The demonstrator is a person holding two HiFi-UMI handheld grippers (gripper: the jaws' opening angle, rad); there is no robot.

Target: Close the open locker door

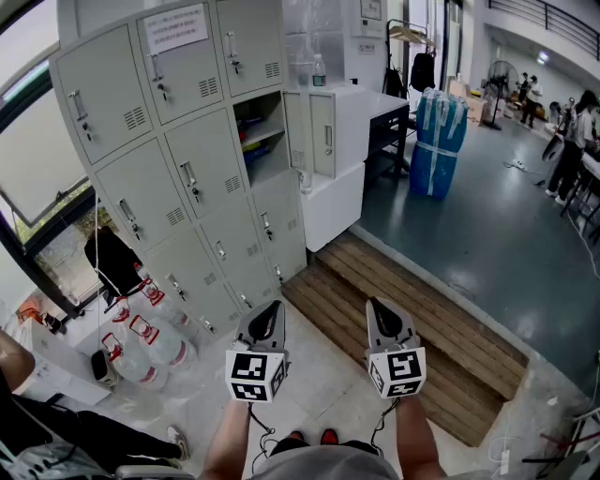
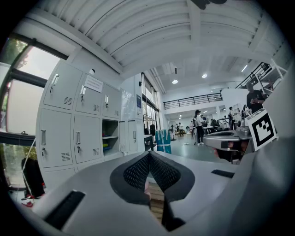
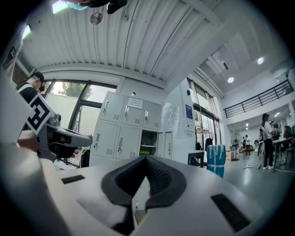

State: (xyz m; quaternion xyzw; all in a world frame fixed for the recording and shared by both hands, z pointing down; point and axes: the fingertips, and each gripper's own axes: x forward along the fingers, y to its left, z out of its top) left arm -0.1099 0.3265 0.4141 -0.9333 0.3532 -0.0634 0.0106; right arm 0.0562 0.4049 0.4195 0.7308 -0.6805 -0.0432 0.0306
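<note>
Both the left tongs (image 1: 268, 309) and right tongs (image 1: 382, 306) are clenched and empty, the upright open locker door (image 1: 323, 136) well ahead, seemingly nearer the right pair.

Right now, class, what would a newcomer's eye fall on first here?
The grey locker bank fills the head view's upper left, with one open door at its right end. Below, the left gripper and right gripper hover side by side, both shut and empty.

You cannot read the far notice (image 1: 176, 28), nor name the small coloured things (image 1: 251, 143) inside the open locker (image 1: 270, 111).
</note>
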